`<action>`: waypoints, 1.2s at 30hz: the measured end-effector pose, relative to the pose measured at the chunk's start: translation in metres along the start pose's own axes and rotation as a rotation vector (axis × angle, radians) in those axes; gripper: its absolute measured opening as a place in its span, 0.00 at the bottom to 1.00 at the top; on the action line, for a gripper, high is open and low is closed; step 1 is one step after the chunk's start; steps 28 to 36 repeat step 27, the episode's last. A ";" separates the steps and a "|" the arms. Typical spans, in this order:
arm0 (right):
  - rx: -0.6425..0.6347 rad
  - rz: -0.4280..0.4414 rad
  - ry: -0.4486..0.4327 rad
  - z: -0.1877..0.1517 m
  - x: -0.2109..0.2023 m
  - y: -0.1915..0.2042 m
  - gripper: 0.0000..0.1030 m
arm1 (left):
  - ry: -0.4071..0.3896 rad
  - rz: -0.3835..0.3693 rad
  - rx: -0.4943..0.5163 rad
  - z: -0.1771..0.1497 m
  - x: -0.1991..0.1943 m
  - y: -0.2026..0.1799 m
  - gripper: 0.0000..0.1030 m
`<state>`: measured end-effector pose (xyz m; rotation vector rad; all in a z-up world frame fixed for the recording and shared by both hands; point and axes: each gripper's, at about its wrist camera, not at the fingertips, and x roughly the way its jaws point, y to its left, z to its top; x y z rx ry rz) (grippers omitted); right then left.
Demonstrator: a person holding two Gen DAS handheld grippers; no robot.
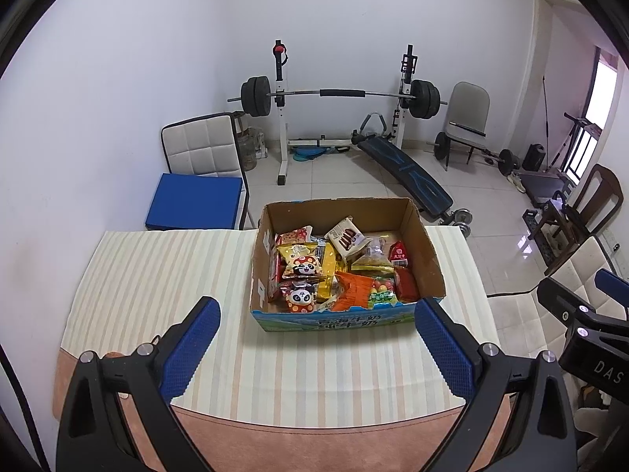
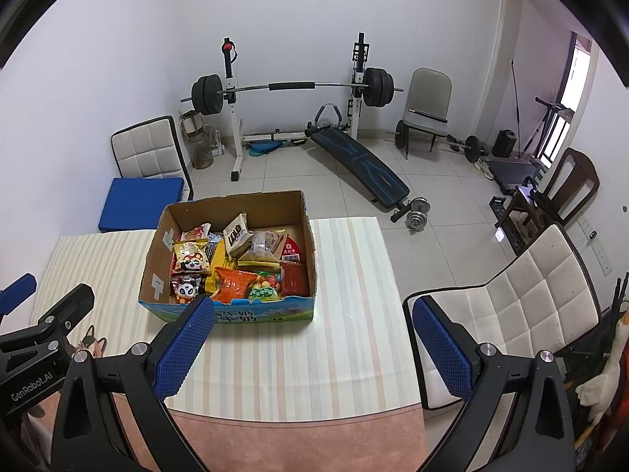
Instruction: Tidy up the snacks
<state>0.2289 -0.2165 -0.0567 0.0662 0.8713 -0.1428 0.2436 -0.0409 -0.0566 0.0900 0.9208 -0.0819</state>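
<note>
Snacks (image 1: 338,271) fill the cardboard box (image 1: 430,259) on the striped tabletop (image 1: 157,275). Left of the box, the left gripper (image 1: 316,348) hangs spread and empty, short of its near wall. Right of the box, the right gripper (image 2: 312,344) is equally wide, holding nothing. Best approach, I judge: descend vertically onto one top packet, such as the orange packet (image 1: 352,289), pinching lightly.

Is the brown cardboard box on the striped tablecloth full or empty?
Full: the brown cardboard box is open on top, and colourful snack packets cover its floor.
</note>
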 end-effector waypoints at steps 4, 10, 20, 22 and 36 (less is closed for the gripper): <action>-0.002 -0.001 -0.002 0.000 0.000 -0.001 1.00 | -0.001 0.000 -0.001 0.000 0.000 0.000 0.99; -0.002 0.003 0.001 0.001 -0.004 0.000 1.00 | -0.002 -0.002 0.001 -0.001 -0.001 0.000 0.99; -0.024 0.019 0.001 0.000 -0.009 0.004 1.00 | 0.007 -0.004 -0.001 -0.001 -0.003 0.002 0.99; -0.027 0.020 0.003 0.001 -0.009 0.004 1.00 | 0.000 0.000 0.000 0.000 -0.004 0.002 0.99; -0.030 0.024 0.005 0.001 -0.007 0.006 1.00 | -0.018 0.003 0.003 0.000 -0.007 0.002 0.99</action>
